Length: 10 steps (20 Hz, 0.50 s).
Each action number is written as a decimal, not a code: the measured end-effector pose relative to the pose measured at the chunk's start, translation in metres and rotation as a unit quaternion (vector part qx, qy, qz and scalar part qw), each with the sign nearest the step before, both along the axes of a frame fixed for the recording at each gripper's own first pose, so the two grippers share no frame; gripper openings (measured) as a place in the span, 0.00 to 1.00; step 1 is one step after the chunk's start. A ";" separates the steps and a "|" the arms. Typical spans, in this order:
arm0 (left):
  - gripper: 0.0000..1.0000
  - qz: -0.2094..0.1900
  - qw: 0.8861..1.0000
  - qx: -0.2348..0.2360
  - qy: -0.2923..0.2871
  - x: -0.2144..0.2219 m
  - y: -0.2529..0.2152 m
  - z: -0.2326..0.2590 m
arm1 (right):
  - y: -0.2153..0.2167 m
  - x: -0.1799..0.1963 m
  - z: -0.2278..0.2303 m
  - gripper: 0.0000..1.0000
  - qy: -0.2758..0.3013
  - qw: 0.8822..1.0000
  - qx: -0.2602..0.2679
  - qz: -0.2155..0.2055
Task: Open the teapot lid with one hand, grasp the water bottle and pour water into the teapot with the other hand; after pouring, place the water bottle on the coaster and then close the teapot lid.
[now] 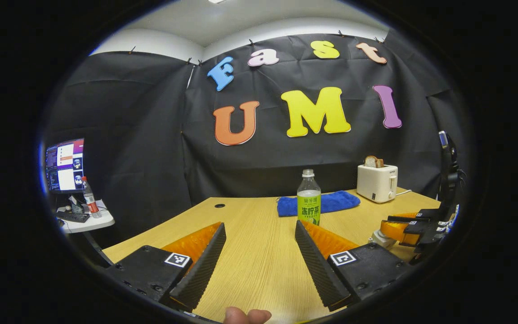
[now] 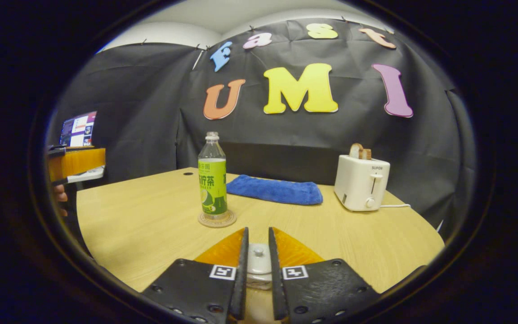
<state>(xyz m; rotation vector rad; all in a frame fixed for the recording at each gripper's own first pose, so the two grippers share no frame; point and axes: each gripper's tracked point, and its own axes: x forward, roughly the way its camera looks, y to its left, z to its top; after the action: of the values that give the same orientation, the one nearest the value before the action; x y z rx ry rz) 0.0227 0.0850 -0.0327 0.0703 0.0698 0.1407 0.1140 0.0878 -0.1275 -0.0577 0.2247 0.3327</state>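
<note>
A clear bottle with a green label [image 2: 212, 180] stands upright on a round coaster [image 2: 216, 219] near the middle of the wooden table [image 2: 142, 225]. In the left gripper view the bottle [image 1: 309, 198] is straight ahead, just beyond my open left gripper [image 1: 259, 225], whose fingers hold nothing. My right gripper [image 2: 257, 231] is shut on the white knob of the teapot lid [image 2: 258, 260]; the teapot's body is hidden beneath the fingers. From the left gripper view, the right gripper [image 1: 414, 227] hangs low at the far right over a white piece of the teapot [image 1: 379, 237].
A folded blue cloth [image 2: 274, 190] lies behind the bottle. A white toaster [image 2: 361, 182] with bread in it stands at the back right, its cord trailing right. A side table [image 1: 86, 220] with a monitor [image 1: 64, 164] and a small bottle sits off the table's left.
</note>
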 end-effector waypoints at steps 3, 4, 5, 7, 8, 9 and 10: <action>0.96 -0.014 1.000 -0.011 -0.005 0.002 -0.016 0.003 | -0.014 -0.009 0.027 0.57 -0.032 0.999 0.012 -0.027; 0.96 -0.023 1.000 -0.017 -0.007 0.001 -0.025 0.003 | -0.023 -0.012 0.031 0.77 -0.036 0.998 0.015 -0.043; 0.96 -0.035 0.999 -0.023 -0.010 0.000 -0.035 0.003 | -0.028 -0.018 0.034 0.88 -0.038 0.998 0.018 -0.055; 0.97 -0.041 0.999 -0.032 -0.015 -0.002 -0.043 0.001 | -0.042 -0.033 0.042 0.98 -0.044 0.996 0.013 -0.077; 0.96 -0.047 0.998 -0.046 -0.012 -0.004 -0.050 -0.001 | -0.049 -0.043 0.048 0.98 -0.050 0.995 0.010 -0.085; 0.97 -0.059 0.997 -0.057 -0.009 -0.006 -0.060 -0.002 | -0.057 -0.053 0.054 0.98 -0.056 0.994 0.006 -0.095; 0.97 -0.066 0.996 -0.061 -0.008 -0.009 -0.066 -0.002 | -0.064 -0.062 0.061 0.98 -0.062 0.993 0.002 -0.103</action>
<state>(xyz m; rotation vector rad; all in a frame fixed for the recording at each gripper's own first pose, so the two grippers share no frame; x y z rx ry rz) 0.0141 0.0189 -0.0344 -0.0489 0.0570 0.0042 0.0521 0.0241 -0.0666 -0.0511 0.1047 0.1225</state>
